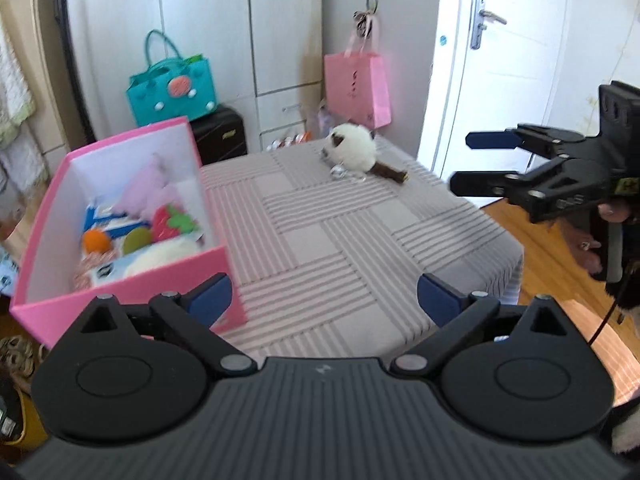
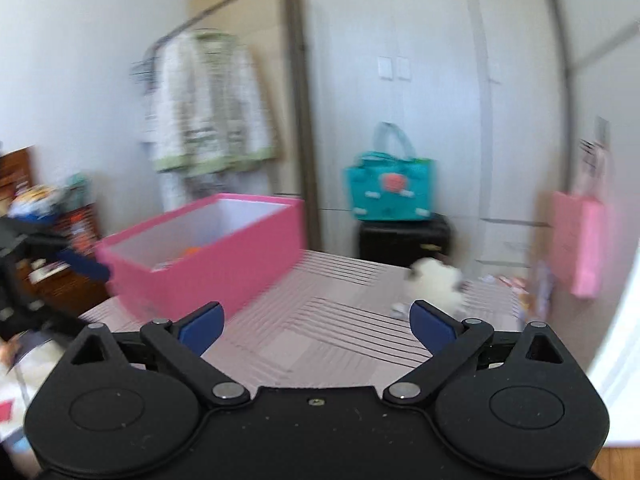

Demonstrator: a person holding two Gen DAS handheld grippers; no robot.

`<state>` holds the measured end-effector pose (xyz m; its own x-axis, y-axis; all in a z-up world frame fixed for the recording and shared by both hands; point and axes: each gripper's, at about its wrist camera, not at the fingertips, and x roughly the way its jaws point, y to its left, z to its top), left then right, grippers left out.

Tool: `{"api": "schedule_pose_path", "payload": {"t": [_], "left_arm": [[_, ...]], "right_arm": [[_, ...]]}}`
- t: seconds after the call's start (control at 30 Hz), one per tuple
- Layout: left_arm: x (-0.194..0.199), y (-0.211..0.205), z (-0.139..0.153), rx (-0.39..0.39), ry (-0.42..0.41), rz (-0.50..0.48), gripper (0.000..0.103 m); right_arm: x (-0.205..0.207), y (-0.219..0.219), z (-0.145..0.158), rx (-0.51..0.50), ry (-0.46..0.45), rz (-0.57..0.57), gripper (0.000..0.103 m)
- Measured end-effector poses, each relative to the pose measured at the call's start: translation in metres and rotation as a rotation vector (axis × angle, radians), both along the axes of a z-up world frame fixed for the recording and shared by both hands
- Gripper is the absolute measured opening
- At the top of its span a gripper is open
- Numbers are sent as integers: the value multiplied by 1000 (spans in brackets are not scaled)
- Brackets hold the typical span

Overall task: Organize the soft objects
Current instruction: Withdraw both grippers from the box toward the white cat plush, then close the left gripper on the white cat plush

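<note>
Lying alone on the striped grey worktop (image 1: 320, 248), the fluffy white plush toy (image 1: 354, 148) sits apart from both gaping, empty hand-held grippers, left (image 1: 324, 300) and right (image 2: 316, 326).

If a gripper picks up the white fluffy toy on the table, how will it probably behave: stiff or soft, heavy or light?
The white plush toy looks fluffy and rounded, so it will probably squash between the pads rather than resist. It seems light for its bulk. Its brown tail sticks out sideways and may dangle when lifted. On the striped tablecloth it would likely slide or tumble if pushed.
</note>
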<state>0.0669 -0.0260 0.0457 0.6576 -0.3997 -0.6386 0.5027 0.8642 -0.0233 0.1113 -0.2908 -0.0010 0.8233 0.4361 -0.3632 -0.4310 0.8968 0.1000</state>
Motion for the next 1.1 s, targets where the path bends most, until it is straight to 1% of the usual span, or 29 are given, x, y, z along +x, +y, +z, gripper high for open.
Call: {"api": "schedule_pose_path", "payload": {"t": [0.07,0.13,0.2,0.3,0.37,0.43,0.47,0.53,0.6,0.7,0.8,0.83,0.9,1.0,1.07,1.1], "left_arm": [[5,-9,-4,-16,-23,-9,100],[12,-17,-9,-28,-38,-13,100],[20,-28,-12,-42,-48,-9,100],[35,-44,-16,-80,-51,-28,100],[45,-54,-21,-97,-48,-50,99],[58,-65,-27,-88,-46,-78,98],[61,-70,-30,-81,-67,-84,99],[68,-81,-35,-54,-122,-67,100],[79,-89,-39,-47,-144,-44,100],[102,-95,-42,-108,-113,-16,100],[123,-101,-45,-176,-78,-4,100],[129,-103,-45,-190,-77,-2,100],[140,-111,-46,-192,-65,4,100],[156,-118,-49,-223,-12,3,100],[167,-122,-51,-240,10,3,100],[173,-125,-53,-241,20,7,100]], "right_arm": [[8,-8,-9,60,8,-20,101],[15,-12,-20,90,22,-57,101],[23,-11,-34,59,38,-73,101],[35,-6,-50,-27,20,-89,101],[40,-7,-56,-61,14,-106,101],[47,-9,-59,-81,2,-128,101],[50,-11,-60,-93,0,-130,101],[57,-13,-62,-125,-5,-128,100],[64,-14,-60,-161,-25,-131,100],[75,-15,-56,-196,-52,-112,100],[91,-17,-54,-238,-55,-57,100],[97,-20,-55,-248,-60,-58,100],[110,-25,-56,-245,-58,-68,99],[132,-35,-57,-189,7,-56,99],[149,-39,-60,-161,82,-18,98],[155,-40,-62,-141,102,-11,98]]}}
